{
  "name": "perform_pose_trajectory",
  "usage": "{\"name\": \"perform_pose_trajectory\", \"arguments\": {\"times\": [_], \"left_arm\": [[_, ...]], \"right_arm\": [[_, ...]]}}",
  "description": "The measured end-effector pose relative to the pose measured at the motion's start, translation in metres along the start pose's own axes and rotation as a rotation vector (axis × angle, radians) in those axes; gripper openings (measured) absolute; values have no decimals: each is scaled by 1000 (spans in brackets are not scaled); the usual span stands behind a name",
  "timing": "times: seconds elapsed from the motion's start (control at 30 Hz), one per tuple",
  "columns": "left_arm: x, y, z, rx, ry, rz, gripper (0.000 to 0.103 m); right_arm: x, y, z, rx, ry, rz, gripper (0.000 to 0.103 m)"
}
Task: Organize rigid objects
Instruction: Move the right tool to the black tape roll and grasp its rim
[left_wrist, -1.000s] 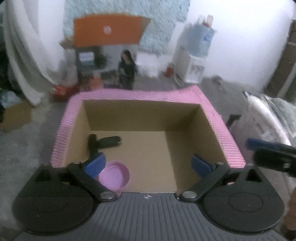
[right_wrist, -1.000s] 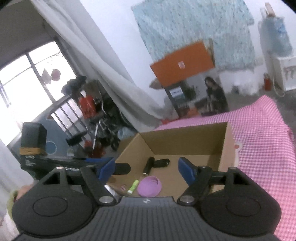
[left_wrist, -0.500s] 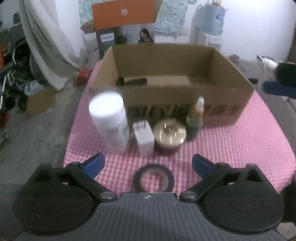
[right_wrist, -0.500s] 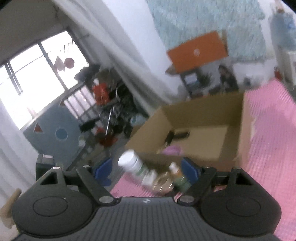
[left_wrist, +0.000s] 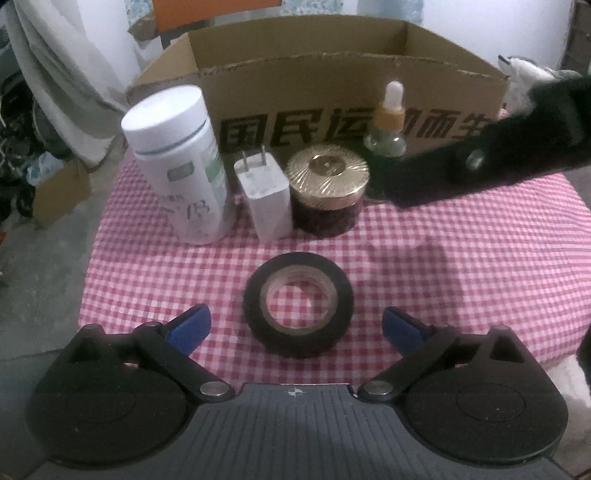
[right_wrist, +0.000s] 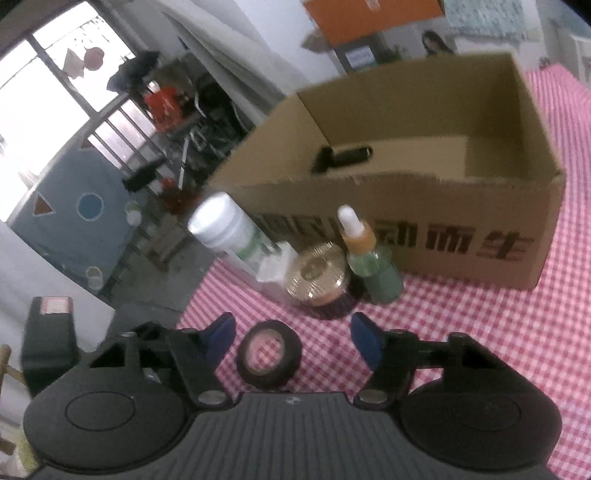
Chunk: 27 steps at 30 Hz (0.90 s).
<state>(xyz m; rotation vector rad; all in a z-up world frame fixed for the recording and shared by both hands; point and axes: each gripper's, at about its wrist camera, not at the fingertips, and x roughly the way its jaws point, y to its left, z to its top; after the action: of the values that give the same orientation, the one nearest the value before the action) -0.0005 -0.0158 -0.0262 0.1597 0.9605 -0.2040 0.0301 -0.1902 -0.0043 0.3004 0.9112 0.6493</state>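
The left gripper (left_wrist: 297, 326) hung over the near edge of the checked cloth (left_wrist: 461, 266), its blue pads spread wide and gripping nothing, the black tape roll (left_wrist: 297, 304) lying flat on the cloth between them. The right gripper (right_wrist: 291, 338) reached in from the right, its jaws also apart and empty though they had just been closing in. Just beyond the tape stood a row: white bottle (left_wrist: 177, 162), white plug adapter (left_wrist: 266, 195), gold-lidded jar (left_wrist: 327, 190) and dropper bottle (left_wrist: 388, 125), close against the cardboard box (left_wrist: 332, 92). Inside the box a dark object (right_wrist: 343, 157) lay on the floor.
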Motion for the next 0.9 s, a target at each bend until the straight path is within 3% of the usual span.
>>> {"name": "perform_pose_trajectory", "arguments": {"times": [0.47,0.9], "left_arm": [[1,12,-3,-38,-12,-84,73],[3,-10,2,17,-28,-156,70]], "right_arm": [[61,5,-4,-50,149,-1,31],[43,-10,-10,-33,139,2,25]]}}
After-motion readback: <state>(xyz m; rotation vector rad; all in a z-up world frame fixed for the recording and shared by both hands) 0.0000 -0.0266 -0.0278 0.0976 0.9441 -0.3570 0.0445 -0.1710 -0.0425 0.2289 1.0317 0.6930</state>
